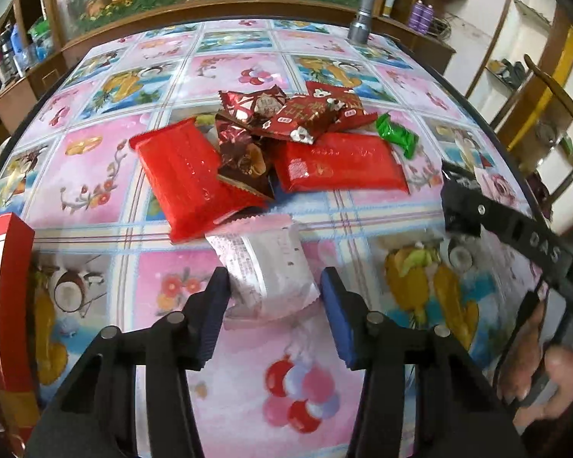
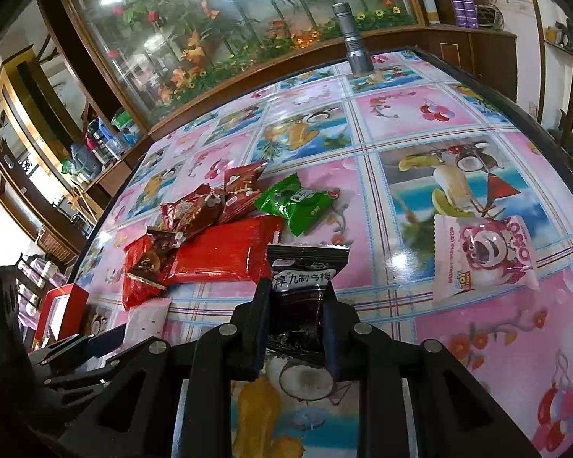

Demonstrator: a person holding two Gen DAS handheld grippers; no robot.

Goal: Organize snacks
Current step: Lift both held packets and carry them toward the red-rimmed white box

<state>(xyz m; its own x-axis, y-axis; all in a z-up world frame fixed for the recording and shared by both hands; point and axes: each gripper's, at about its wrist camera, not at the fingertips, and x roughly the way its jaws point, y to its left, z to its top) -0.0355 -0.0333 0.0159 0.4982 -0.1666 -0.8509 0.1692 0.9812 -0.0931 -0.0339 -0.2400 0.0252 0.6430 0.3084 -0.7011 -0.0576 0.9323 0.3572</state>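
Snacks piled mid-table on fruit-print cloth (image 1: pixel 107 175): two flat red packets (image 1: pixel 189 175) (image 1: pixel 340 166), several dark red wrappers (image 1: pixel 286 114) heaped between, exact count unclear; one green packet (image 1: pixel 397 135) at pile's 3 o'clock. One pink bear packet (image 2: pixel 485 253) lies apart, alone. One red box (image 1: pixel 17 244) at table's 9 o'clock edge. Left gripper (image 1: pixel 275 286) part open, white-pink packet (image 1: pixel 265 267) between fingers, pads not pressing. Right gripper (image 2: pixel 296 305) clamped tight on one black plum packet (image 2: pixel 305 271).
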